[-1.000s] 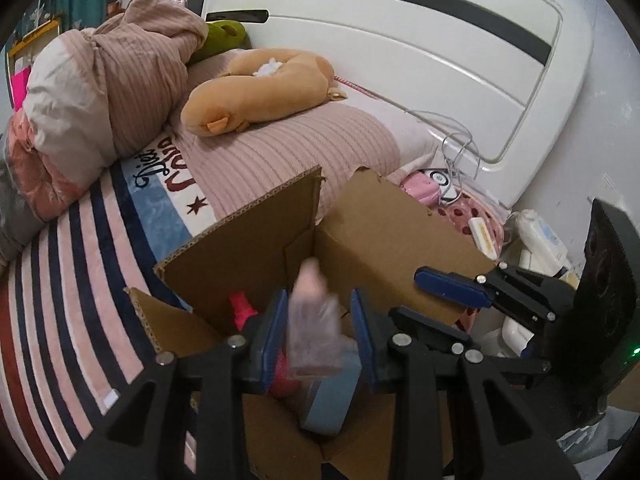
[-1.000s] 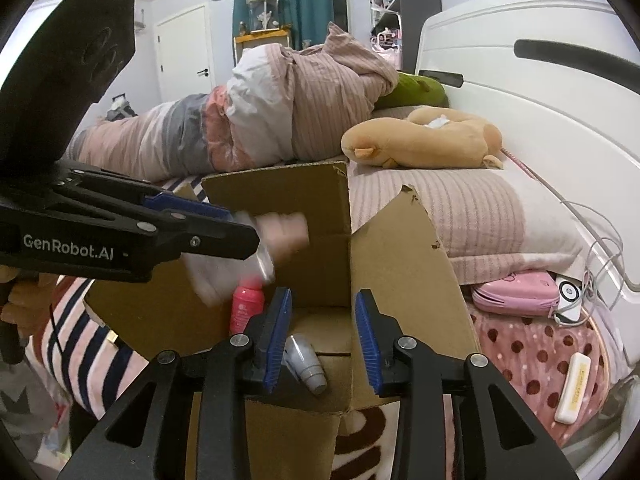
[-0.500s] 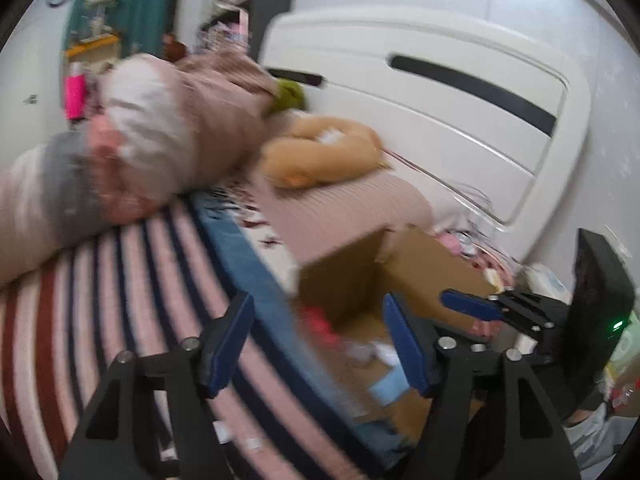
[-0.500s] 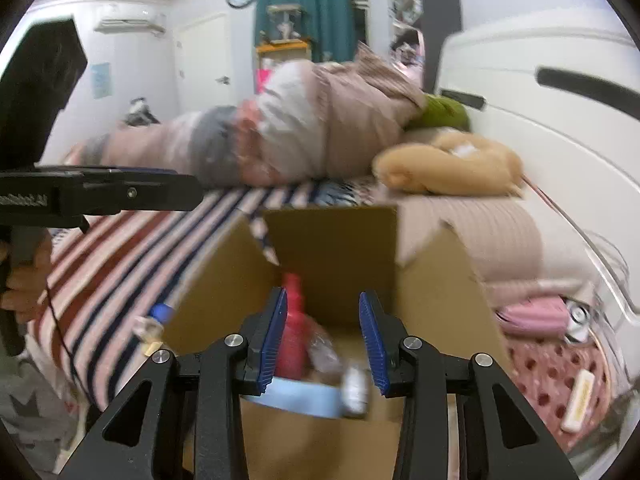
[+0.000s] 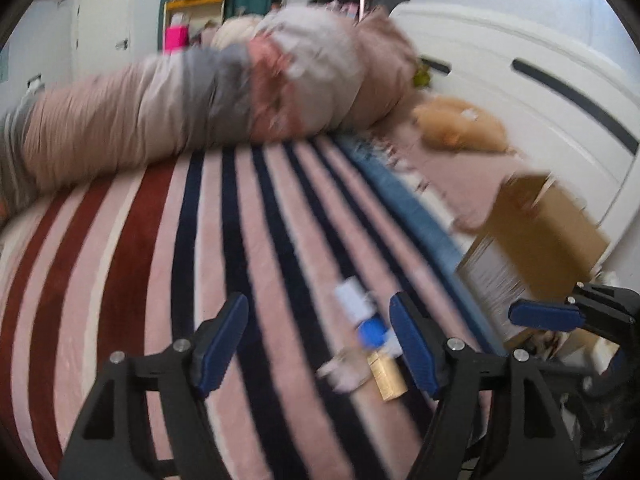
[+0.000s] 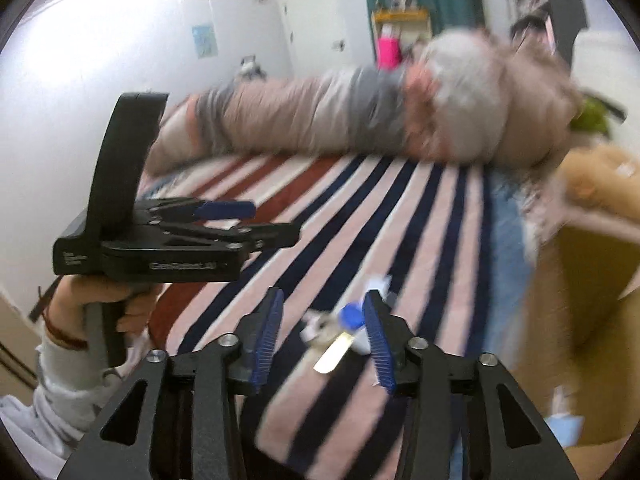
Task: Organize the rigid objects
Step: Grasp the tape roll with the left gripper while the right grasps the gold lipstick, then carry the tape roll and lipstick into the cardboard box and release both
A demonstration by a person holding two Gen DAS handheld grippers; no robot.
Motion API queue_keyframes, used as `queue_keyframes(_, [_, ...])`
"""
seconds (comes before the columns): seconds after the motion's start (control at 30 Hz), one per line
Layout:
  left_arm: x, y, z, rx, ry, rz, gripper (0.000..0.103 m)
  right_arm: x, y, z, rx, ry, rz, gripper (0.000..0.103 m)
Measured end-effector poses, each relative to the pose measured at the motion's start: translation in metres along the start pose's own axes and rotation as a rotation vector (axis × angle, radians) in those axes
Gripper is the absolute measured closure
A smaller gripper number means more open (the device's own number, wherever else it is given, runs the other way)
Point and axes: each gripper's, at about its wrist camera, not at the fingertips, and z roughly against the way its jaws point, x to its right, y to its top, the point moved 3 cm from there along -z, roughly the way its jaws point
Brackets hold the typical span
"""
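I have swung both spread, empty tools, left tool (image 5: 318, 346) and right tool (image 6: 322, 330), off the cardboard box (image 5: 548, 236) onto small items (image 5: 370, 346) on the striped bed (image 5: 160, 260).

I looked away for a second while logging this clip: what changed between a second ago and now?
The left gripper let go of the pale bottle it held over the cardboard box; its jaws now stand wide open and empty. Both grippers swung away from the box toward the small items on the striped blanket. The right gripper stayed open and empty, and the box stayed on the bed.
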Motion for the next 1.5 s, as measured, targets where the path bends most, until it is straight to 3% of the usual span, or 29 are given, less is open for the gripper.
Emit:
queue_keyframes(0.2, [-0.019, -0.049, -0.047, -0.124, -0.044, 0.037, 0.033, 0.012, -0.058, -0.084, -0.197, -0.059, -0.136, 0.061])
queue_keyframes(0.33, [-0.017, -0.060, -0.060, -0.152, -0.114, 0.043, 0.033, 0.019, -0.070, -0.114, -0.224, -0.041, -0.197, 0.061])
queue_keyframes(0.43, [-0.016, -0.060, -0.067, -0.166, -0.119, 0.042, 0.033, 0.022, -0.069, -0.124, -0.233, -0.089, -0.175, 0.084])
queue_keyframes(0.67, [0.012, -0.058, -0.075, -0.166, -0.237, -0.055, 0.033, 0.028, -0.071, -0.088, -0.270, -0.138, -0.110, 0.089])
queue_keyframes(0.83, [0.027, -0.058, -0.094, -0.199, -0.165, -0.104, 0.033, 0.032, -0.082, -0.077, -0.308, -0.123, -0.068, 0.089])
queue_keyframes(1.0, [0.028, -0.061, -0.094, -0.176, -0.096, -0.151, 0.058, 0.039, -0.085, -0.084, -0.282, -0.106, -0.108, 0.087])
queue_keyframes(1.37, [0.004, -0.067, -0.069, -0.158, -0.080, -0.105, 0.059, 0.029, -0.074, -0.103, -0.258, -0.133, -0.050, 0.089])
queue_keyframes(1.5, [-0.005, -0.058, -0.052, -0.119, -0.080, -0.062, 0.059, 0.021, -0.066, -0.090, -0.226, -0.097, -0.042, 0.090])
